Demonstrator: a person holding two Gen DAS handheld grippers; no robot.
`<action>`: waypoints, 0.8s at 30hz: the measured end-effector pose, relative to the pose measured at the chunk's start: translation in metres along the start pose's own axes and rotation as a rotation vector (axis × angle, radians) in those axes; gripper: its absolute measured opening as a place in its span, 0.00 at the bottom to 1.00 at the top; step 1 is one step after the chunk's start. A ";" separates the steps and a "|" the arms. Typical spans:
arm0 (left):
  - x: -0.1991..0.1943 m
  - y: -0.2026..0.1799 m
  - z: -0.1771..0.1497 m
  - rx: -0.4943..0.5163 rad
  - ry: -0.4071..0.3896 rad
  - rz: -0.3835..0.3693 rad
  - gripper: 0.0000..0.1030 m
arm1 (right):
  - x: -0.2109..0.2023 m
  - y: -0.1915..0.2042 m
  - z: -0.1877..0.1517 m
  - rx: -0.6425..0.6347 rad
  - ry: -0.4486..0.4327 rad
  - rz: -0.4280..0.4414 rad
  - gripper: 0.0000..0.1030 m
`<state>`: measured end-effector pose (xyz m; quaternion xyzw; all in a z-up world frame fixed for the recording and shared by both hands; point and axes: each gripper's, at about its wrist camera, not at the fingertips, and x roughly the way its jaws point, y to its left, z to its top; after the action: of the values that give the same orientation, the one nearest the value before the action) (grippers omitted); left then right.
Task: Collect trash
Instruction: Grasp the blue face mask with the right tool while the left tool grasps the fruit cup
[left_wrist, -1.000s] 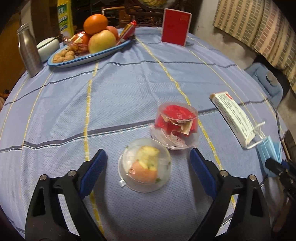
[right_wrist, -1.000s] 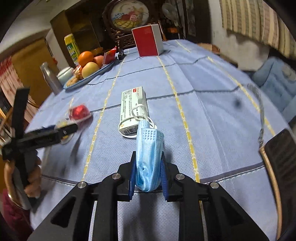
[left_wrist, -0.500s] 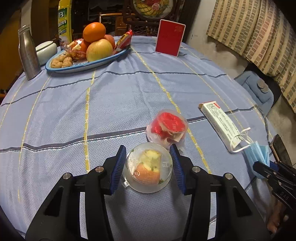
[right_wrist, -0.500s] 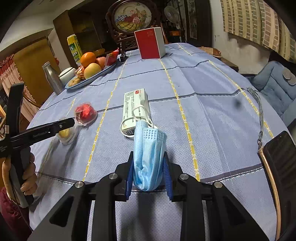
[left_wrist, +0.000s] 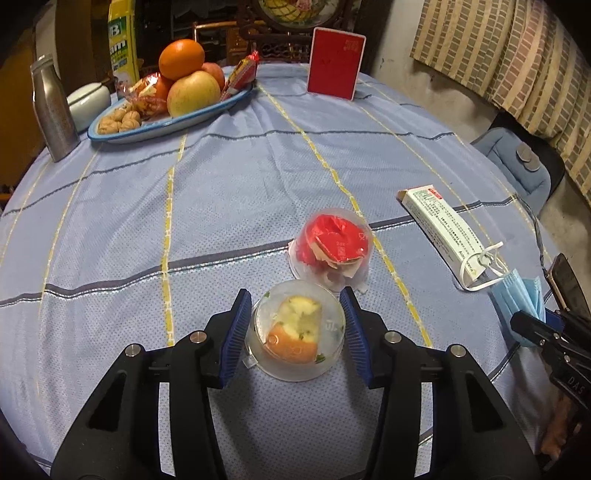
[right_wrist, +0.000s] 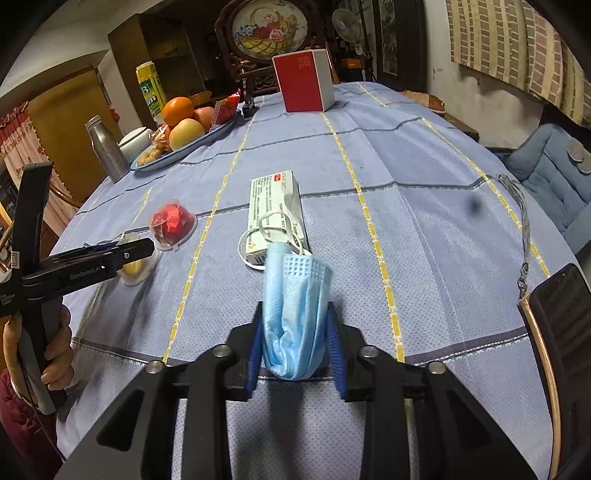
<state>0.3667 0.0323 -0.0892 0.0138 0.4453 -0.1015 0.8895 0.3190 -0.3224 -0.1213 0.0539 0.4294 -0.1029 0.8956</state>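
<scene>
mask (right_wrist: 295, 317) in right tongs (right_wrist: 295, 354), table edge (right_wrist: 532, 328) near

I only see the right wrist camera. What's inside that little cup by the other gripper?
Observer: A bitten apple piece lies in the clear cup.
Operator: Is the cup grabbed?
Observer: Yes. The left gripper has a blue pad pressed on each side of it.
Operator: What's the red stuff in the next cup?
Observer: Crumpled red wrappers, one torn with a pale underside showing.
</scene>
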 end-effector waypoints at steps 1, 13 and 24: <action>-0.005 0.000 0.000 0.000 -0.023 -0.004 0.48 | -0.001 0.001 0.000 -0.006 -0.011 -0.006 0.25; -0.057 -0.002 -0.006 -0.032 -0.192 -0.151 0.48 | -0.027 -0.008 -0.012 0.038 -0.119 0.063 0.22; -0.065 -0.021 -0.028 0.008 -0.192 -0.166 0.48 | -0.116 -0.048 -0.066 0.149 -0.219 0.154 0.22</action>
<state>0.3029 0.0264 -0.0524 -0.0291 0.3575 -0.1772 0.9165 0.1875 -0.3406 -0.0725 0.1417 0.3148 -0.0708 0.9358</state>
